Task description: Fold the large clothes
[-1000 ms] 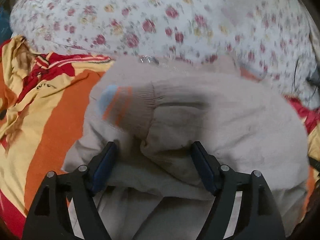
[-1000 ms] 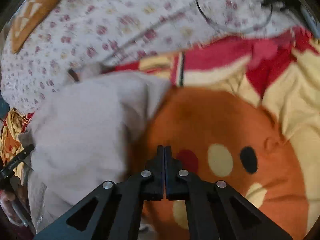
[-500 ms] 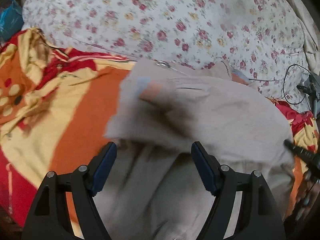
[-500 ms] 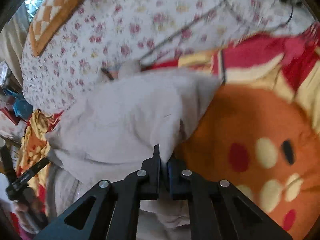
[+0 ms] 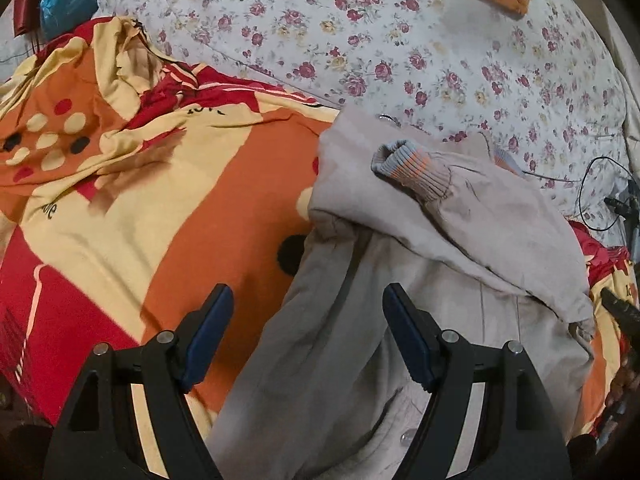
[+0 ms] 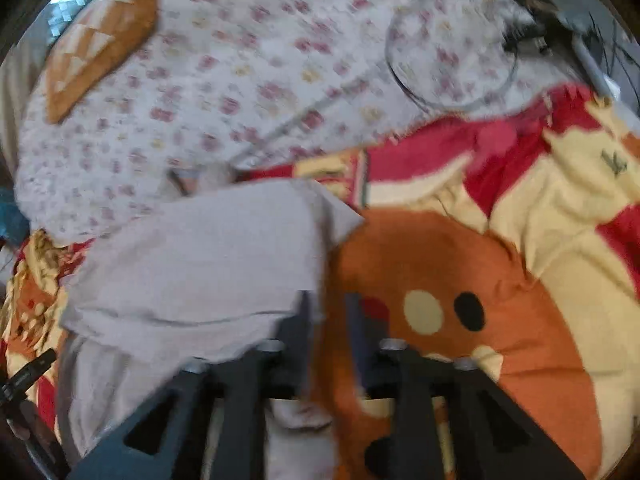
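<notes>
A beige jacket lies folded on an orange, yellow and red blanket. Its sleeve, with a grey and orange ribbed cuff, is laid across the body. My left gripper is open and empty, just above the jacket's near left edge. In the right wrist view the jacket lies to the left. My right gripper is blurred and slightly open at the jacket's right edge, with a fold of beige cloth below its jaws.
A white floral sheet covers the bed behind the blanket. An orange patterned cushion lies on it. Black cables and a device lie at the right. A blue bag sits at the far left.
My left gripper has pulled back and left, leaving the sleeve on the jacket. My right gripper, shut on the jacket's edge, has opened a little and let it go.
</notes>
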